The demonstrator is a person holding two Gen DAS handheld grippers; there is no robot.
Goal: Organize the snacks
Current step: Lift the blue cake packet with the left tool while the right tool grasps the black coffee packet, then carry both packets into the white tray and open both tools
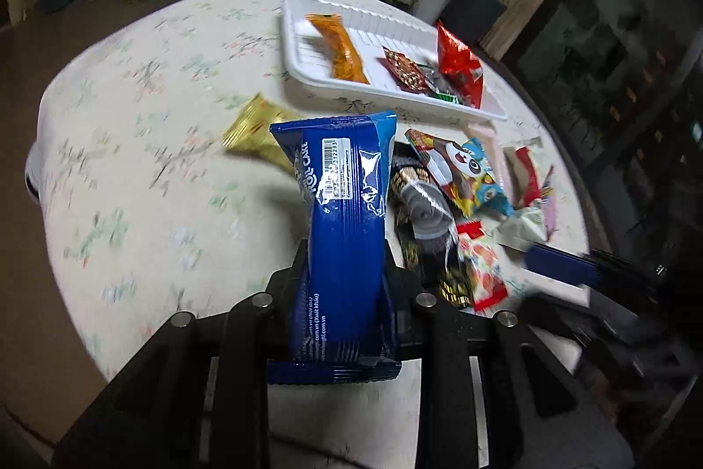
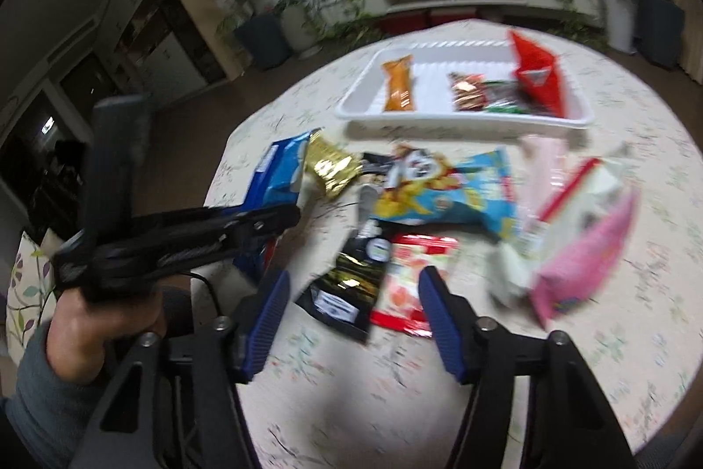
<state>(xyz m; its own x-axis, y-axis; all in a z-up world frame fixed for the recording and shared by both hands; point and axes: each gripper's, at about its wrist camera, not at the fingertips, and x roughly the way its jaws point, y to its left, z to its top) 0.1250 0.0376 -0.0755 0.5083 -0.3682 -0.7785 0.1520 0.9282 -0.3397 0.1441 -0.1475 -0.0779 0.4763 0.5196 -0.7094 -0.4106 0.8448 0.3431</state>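
Blue roll cake pack (image 1: 347,231) squeezed tight in the left gripper (image 1: 345,271), lifted over the flowery tablecloth (image 1: 145,143); right gripper (image 2: 353,293) wide apart, nothing in it, above the snack pile (image 2: 439,196); white tray (image 1: 303,71) behind, orange pack (image 1: 340,49) inside

Blue snack wrapper (image 1: 347,231): "CAKE" by barcode; smaller print on wrapper too blurred.
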